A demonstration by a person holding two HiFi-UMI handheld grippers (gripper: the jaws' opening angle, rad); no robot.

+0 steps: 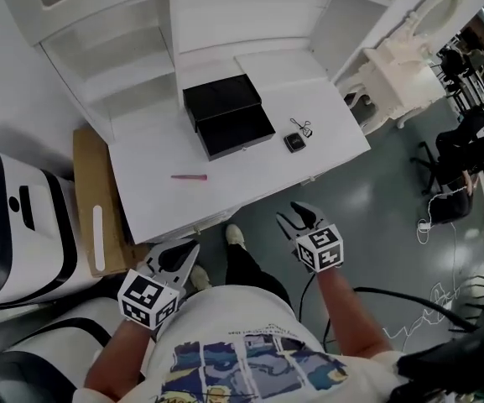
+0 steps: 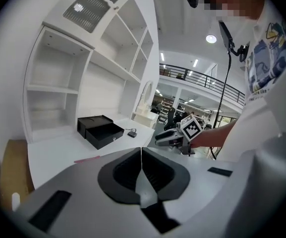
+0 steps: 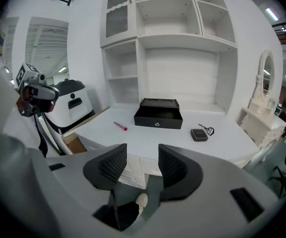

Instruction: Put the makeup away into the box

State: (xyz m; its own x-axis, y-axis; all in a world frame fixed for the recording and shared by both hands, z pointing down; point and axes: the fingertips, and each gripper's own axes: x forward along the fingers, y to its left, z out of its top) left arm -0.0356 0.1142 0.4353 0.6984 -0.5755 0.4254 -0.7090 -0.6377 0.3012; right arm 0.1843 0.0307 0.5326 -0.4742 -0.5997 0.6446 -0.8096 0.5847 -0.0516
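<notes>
Our left hand-held gripper (image 1: 187,250) hangs with its jaws pressed together on nothing, and our right hand-held gripper (image 1: 296,215) has its jaws moderately apart and empty. Both sit off the near edge of the white table (image 1: 250,179), well apart from everything on it. Toward the far side of the table stands the black box (image 1: 229,117), its lid open and its inside facing us. Right of it lies a small black case (image 1: 295,142), flat and likely smooth, so we judge a pinch across its opposite edges best. Left and nearer lies a thin pink makeup stick (image 1: 189,176); it looks light, stiff and apt to roll, so we would grip it across its middle
</notes>
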